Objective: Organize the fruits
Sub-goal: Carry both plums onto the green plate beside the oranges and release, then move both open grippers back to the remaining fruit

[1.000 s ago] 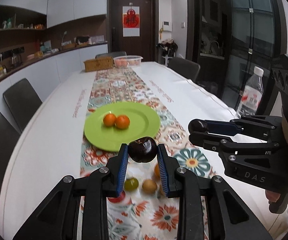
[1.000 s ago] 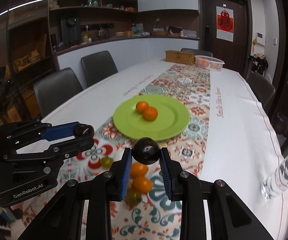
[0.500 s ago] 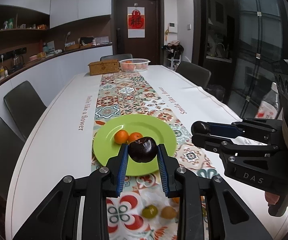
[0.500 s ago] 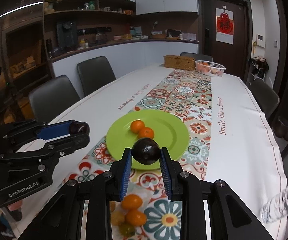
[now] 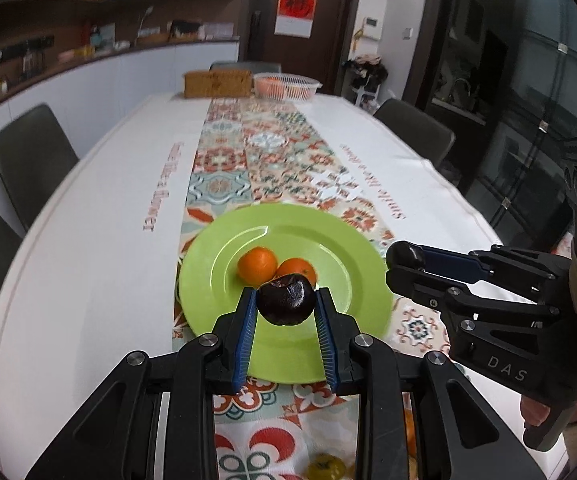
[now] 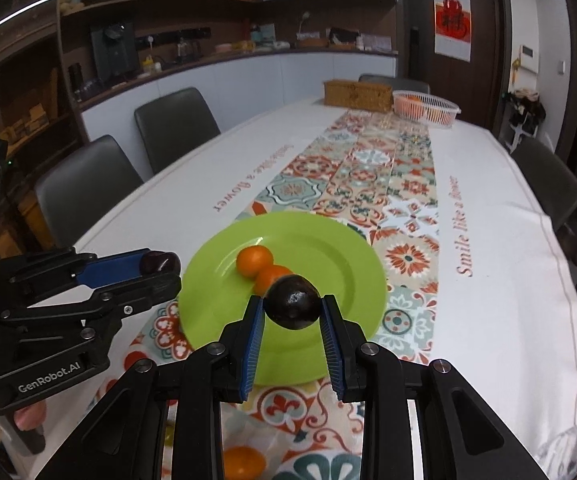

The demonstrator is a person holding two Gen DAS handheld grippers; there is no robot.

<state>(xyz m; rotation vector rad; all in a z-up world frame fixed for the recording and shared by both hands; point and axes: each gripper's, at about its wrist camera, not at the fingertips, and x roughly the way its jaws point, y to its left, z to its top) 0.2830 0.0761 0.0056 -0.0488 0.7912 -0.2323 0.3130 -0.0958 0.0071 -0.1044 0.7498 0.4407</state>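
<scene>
Each pair of tongs pinches a dark plum. The left tongs [image 5: 286, 304] hold theirs [image 5: 286, 299] above the near half of the green plate [image 5: 216, 280], and the right tongs [image 6: 292, 307] hold the other plum [image 6: 293, 301] over the same plate, beside them at about 3 o'clock. Two oranges [image 5: 257, 265] already lie touching each other near the plate's middle, just beyond the held fruit at 12 o'clock.

The main risk is likely a roll. A round, glossy plum let go from any height could skid across the smooth plate, knock the oranges, or run off the rim onto the worktop [image 5: 88, 240]. With both tongs close together over one plate, they could also bump if they descend at once. A hard squeeze may bruise the soft skin. Loose fruit [image 6: 244, 462] on the runner near 6 o'clock still waits.
</scene>
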